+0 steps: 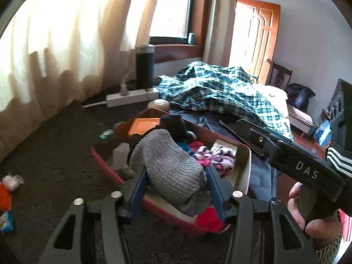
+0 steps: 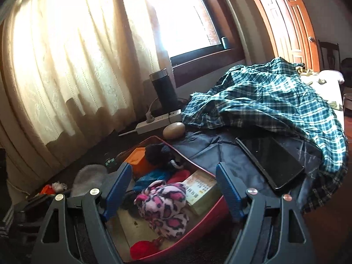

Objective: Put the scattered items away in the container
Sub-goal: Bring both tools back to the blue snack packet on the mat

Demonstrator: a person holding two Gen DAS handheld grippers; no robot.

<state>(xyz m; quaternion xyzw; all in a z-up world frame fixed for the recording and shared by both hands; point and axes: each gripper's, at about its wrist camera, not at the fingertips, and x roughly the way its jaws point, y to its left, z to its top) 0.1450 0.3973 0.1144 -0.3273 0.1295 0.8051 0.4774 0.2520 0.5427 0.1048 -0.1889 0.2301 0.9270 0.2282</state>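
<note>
My left gripper (image 1: pixel 176 171) is shut on a grey knitted sock (image 1: pixel 171 165), which hangs between the blue pads (image 1: pixel 137 189) just above the red container (image 1: pixel 105 165). That sock (image 2: pixel 88 176) also shows at the left of the right wrist view. The container (image 2: pixel 193 231) holds a pink leopard-print fluffy item (image 2: pixel 162 204), a small printed box (image 2: pixel 200 191), an orange block (image 2: pixel 140 160) and red and blue pieces. My right gripper (image 2: pixel 173 167) hovers open over the container with nothing between its fingers. On the dark carpet at the left lie a white fluffy ball (image 1: pixel 12 181), an orange piece (image 1: pixel 4 195) and a blue packet (image 1: pixel 6 222).
A person's hand (image 1: pixel 297 209) holds the right tool. A white power strip (image 1: pixel 129 98) and a black tumbler (image 1: pixel 144 66) stand by the curtain. A green plaid cloth (image 2: pixel 275 105), a dark tablet (image 2: pixel 270 162) and a beige egg-shaped object (image 2: pixel 173 131) lie behind the container.
</note>
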